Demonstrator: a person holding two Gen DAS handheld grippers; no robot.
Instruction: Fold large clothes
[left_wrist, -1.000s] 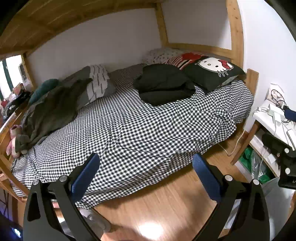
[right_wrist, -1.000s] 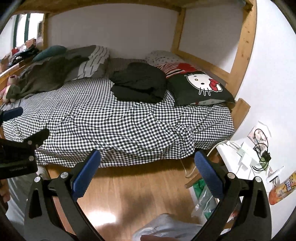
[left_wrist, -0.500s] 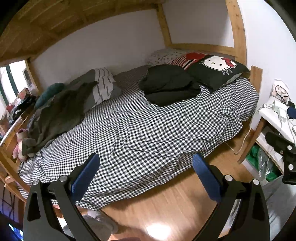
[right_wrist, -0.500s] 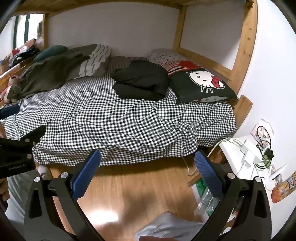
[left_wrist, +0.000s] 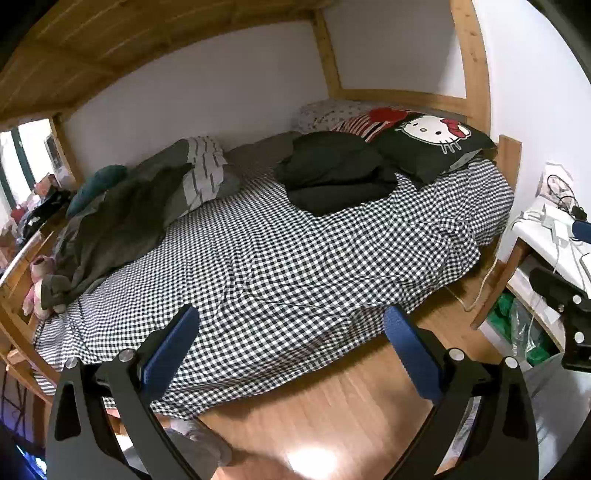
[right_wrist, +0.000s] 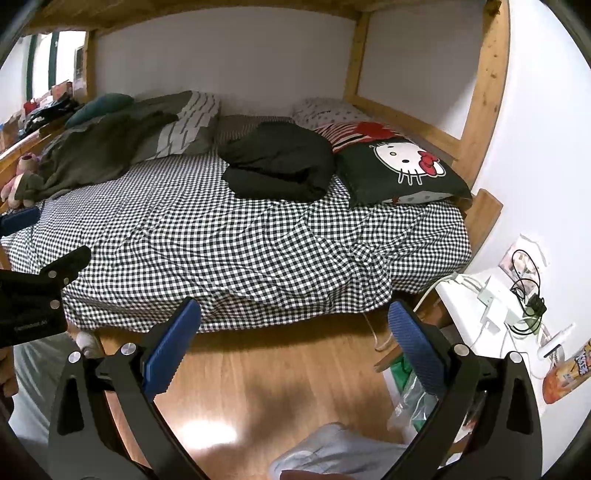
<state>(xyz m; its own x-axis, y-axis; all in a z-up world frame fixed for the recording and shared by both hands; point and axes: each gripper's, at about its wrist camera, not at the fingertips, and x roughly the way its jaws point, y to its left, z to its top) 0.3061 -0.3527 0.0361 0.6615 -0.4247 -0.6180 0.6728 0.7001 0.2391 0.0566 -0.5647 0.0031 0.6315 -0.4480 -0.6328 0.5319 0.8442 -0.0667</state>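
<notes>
A dark bundled garment (left_wrist: 334, 173) lies at the far end of the checkered bed (left_wrist: 280, 266), beside a Hello Kitty pillow (left_wrist: 432, 147); it also shows in the right wrist view (right_wrist: 279, 166). A grey-green garment (left_wrist: 114, 225) is spread along the bed's left side, also seen in the right wrist view (right_wrist: 96, 155). My left gripper (left_wrist: 290, 325) is open and empty, over the bed's near edge. My right gripper (right_wrist: 291, 317) is open and empty, above the floor in front of the bed.
A wooden bunk frame (right_wrist: 484, 88) stands around the bed. A white side table (right_wrist: 498, 314) with cables and chargers stands at the right. Striped pillows (left_wrist: 203, 173) and a pink plush toy (left_wrist: 38, 280) lie at the left. The wood floor (right_wrist: 280, 373) runs below.
Both grippers have moved a little closer to the bed, so the bed sits larger in both views. The jaws have stayed open.
</notes>
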